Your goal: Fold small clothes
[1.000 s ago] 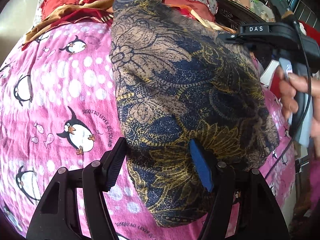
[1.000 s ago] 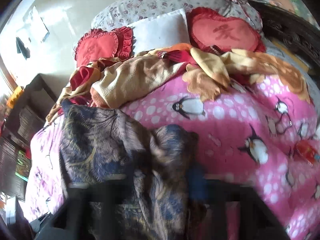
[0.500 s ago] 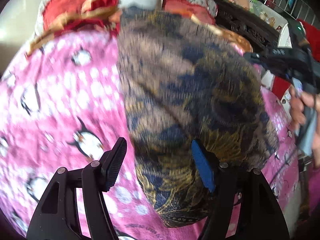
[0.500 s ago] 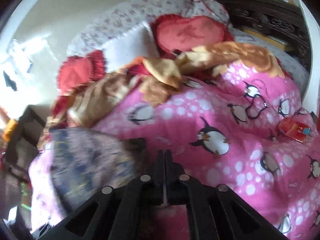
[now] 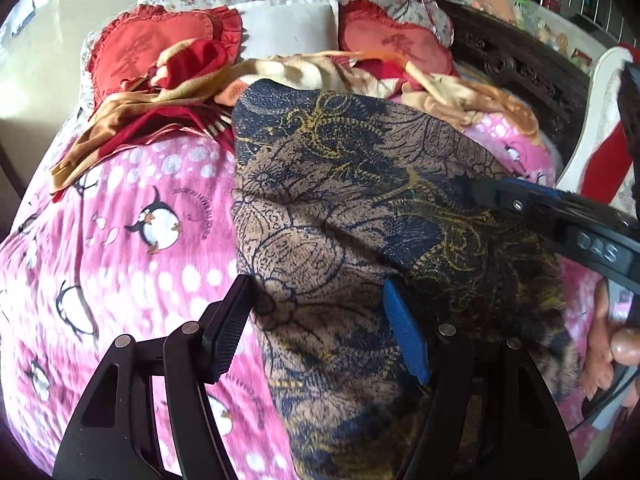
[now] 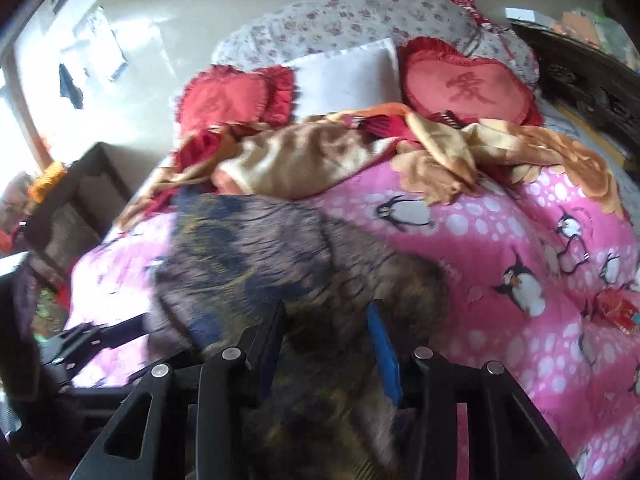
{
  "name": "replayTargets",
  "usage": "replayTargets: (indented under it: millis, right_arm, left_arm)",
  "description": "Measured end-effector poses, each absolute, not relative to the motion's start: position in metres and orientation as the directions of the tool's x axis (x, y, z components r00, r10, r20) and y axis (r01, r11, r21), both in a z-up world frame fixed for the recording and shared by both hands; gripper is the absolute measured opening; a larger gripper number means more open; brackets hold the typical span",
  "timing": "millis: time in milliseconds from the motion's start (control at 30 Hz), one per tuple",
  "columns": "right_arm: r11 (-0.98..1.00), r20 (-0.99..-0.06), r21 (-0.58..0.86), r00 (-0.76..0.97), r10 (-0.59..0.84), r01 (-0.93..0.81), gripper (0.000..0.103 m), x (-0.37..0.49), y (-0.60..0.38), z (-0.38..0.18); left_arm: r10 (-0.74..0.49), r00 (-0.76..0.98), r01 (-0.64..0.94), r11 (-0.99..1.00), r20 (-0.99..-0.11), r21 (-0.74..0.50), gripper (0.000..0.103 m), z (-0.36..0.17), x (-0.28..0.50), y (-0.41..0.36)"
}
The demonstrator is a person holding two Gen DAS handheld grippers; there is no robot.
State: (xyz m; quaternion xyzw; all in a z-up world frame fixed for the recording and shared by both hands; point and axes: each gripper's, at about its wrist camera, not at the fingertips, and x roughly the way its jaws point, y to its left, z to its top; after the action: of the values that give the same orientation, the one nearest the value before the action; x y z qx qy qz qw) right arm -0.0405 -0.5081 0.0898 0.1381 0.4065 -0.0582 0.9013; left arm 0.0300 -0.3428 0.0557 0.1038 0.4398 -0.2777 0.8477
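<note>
1. Left gripper (image 5: 316, 328): fingers spread, holding nothing; the patterned garment (image 5: 360, 216) lies flat between and beyond them.
2. Right gripper (image 6: 326, 342): fingers apart over the garment's blurred edge.
3. Risk: closing too shallowly could pinch one layer only, skewing the fold.

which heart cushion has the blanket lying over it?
The left red heart-shaped cushion: the red-and-tan blanket overlaps its lower edge. The right red heart-shaped cushion shows nearly whole.

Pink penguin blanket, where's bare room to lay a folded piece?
Left of the dark garment, bare blanket runs below the red cloth pile. Right of it, another patch lies below the tan blanket. The pillow end is crowded.
</note>
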Motion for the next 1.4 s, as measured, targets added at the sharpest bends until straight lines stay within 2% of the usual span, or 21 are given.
replayTargets:
  millis: [133,367,400,433,467,533,767,1000,1033,1067,1100,1133,1167,1233,1300,1400]
  right_arm:
    - [0.938,-0.776,0.222,0.63,0.005,0.267,0.041,-0.023,-0.525,0.07]
    - [0.94,-0.762,0.225,0.647,0.007,0.255,0.043,-0.026,-0.524,0.076]
    - [0.937,-0.751,0.239,0.661,0.014,0.253,0.046,-0.035,-0.524,0.081]
    - [0.934,-0.741,0.251,0.671,0.018,0.253,0.054,-0.041,-0.525,0.084]
    - [0.931,-0.729,0.265,0.684,0.023,0.252,0.069,-0.049,-0.526,0.086]
    - [0.924,-0.708,0.289,0.705,0.03,0.251,0.084,-0.069,-0.526,0.088]
    - [0.89,-0.713,0.399,0.685,0.15,0.22,0.084,-0.101,-0.537,0.063]
    - [0.831,-0.664,0.534,0.685,0.301,0.153,0.085,-0.092,-0.539,0.041]
    - [0.837,-0.67,0.529,0.675,0.31,0.14,0.08,-0.089,-0.535,0.04]
    - [0.844,-0.677,0.521,0.665,0.316,0.13,0.062,-0.087,-0.53,0.038]
    - [0.848,-0.685,0.515,0.654,0.322,0.122,0.056,-0.086,-0.526,0.037]
    - [0.836,-0.676,0.536,0.651,0.344,0.115,0.043,-0.086,-0.523,0.037]
    - [0.824,-0.666,0.556,0.653,0.361,0.112,0.037,-0.087,-0.522,0.039]
    - [0.832,-0.668,0.544,0.655,0.353,0.107,0.031,-0.092,-0.514,0.049]
    - [0.826,-0.648,0.558,0.663,0.375,0.079,0.029,-0.1,-0.504,0.063]
    - [0.816,-0.631,0.577,0.656,0.414,0.041,0.028,-0.114,-0.482,0.084]
  left_arm:
    - [-0.369,0.464,0.559,0.827,-0.805,-0.057,0.075,0.049,0.037,-0.346]
    - [-0.385,0.449,0.555,0.827,-0.806,-0.086,0.076,0.049,0.035,-0.34]
    - [-0.39,0.441,0.554,0.827,-0.808,-0.097,0.076,0.05,0.035,-0.338]
    - [-0.396,0.431,0.552,0.826,-0.811,-0.11,0.076,0.05,0.034,-0.336]
    - [-0.404,0.417,0.549,0.826,-0.814,-0.129,0.076,0.05,0.033,-0.332]
    - [-0.429,0.385,0.538,0.824,-0.817,-0.179,0.076,0.049,0.032,-0.324]
    - [-0.617,0.263,0.495,0.746,-0.742,-0.445,0.079,0.04,0.022,-0.28]
    - [-0.654,0.153,0.458,0.711,-0.741,-0.533,0.08,0.005,0.015,-0.288]
    - [-0.653,0.166,0.464,0.713,-0.739,-0.525,0.081,0.004,0.013,-0.291]
    - [-0.656,0.174,0.481,0.707,-0.735,-0.518,0.081,0.007,0.01,-0.294]
    - [-0.654,0.166,0.491,0.703,-0.738,-0.514,0.081,0.009,0.008,-0.297]
    - [-0.65,0.163,0.5,0.703,-0.742,-0.506,0.072,0.011,0.006,-0.3]
    - [-0.649,0.166,0.508,0.702,-0.743,-0.5,0.066,0.015,0.005,-0.3]
    - [-0.656,0.172,0.53,0.691,-0.735,-0.492,0.044,0.027,0.001,-0.295]
    - [-0.675,0.16,0.546,0.669,-0.72,-0.505,0.039,0.042,-0.006,-0.281]
    - [-0.684,0.149,0.542,0.661,-0.714,-0.519,0.039,0.062,-0.021,-0.254]
